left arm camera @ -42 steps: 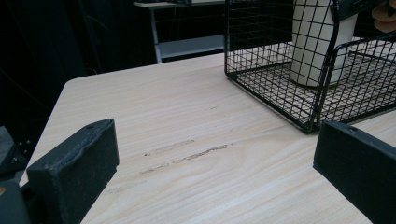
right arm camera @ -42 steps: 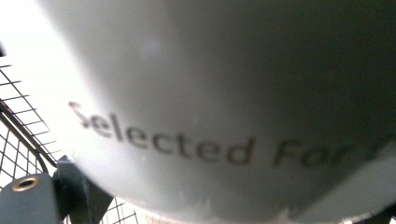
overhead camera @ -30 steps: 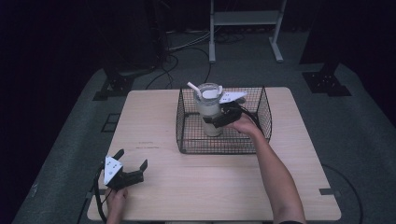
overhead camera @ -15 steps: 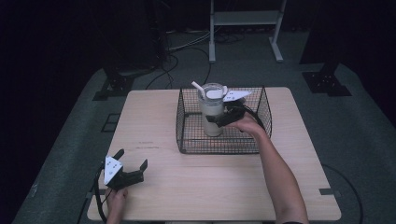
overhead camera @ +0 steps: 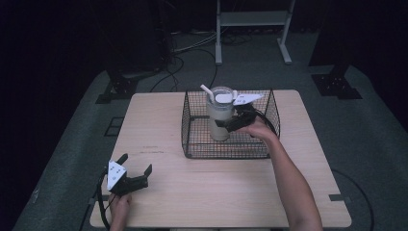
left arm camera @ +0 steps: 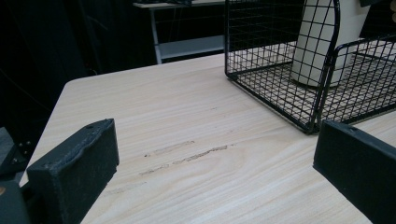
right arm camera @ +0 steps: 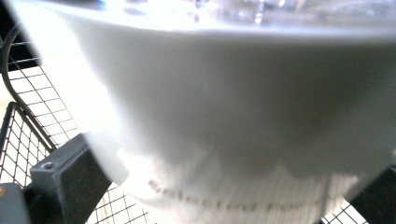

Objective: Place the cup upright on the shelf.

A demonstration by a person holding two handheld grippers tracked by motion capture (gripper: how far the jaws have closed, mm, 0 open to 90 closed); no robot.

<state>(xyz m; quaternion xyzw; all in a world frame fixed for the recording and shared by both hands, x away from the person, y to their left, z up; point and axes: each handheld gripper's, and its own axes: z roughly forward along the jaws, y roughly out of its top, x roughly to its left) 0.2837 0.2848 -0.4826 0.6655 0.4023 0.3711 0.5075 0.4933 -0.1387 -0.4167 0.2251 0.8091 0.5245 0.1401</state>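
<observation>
The desk (overhead camera: 216, 187) is carrying a black wire basket (overhead camera: 192, 139) near its far edge, and the cream tumbler (overhead camera: 220, 115) with its clear lid and straw is standing upright inside that basket, toward its left half; the right gripper (overhead camera: 230, 126) is reaching in over the basket's right side, and its fingers (right arm camera: 70, 172) are sitting on either side of the tumbler's lower body, seemingly pressing on it, though how firmly I cannot tell; to do this well, the grip should be squared low on the body and the tumbler kept vertical while rising, so the base is clearing the wire rim and the straw is not catching; the left gripper (overhead camera: 131, 179) is resting at the desk's near left corner, its fingers (left arm camera: 74, 172) spread wide with nothing between them; compared with a second ago, the tumbler and right gripper are sitting slightly lower and nearer the basket's front, while the left gripper is staying put.
</observation>
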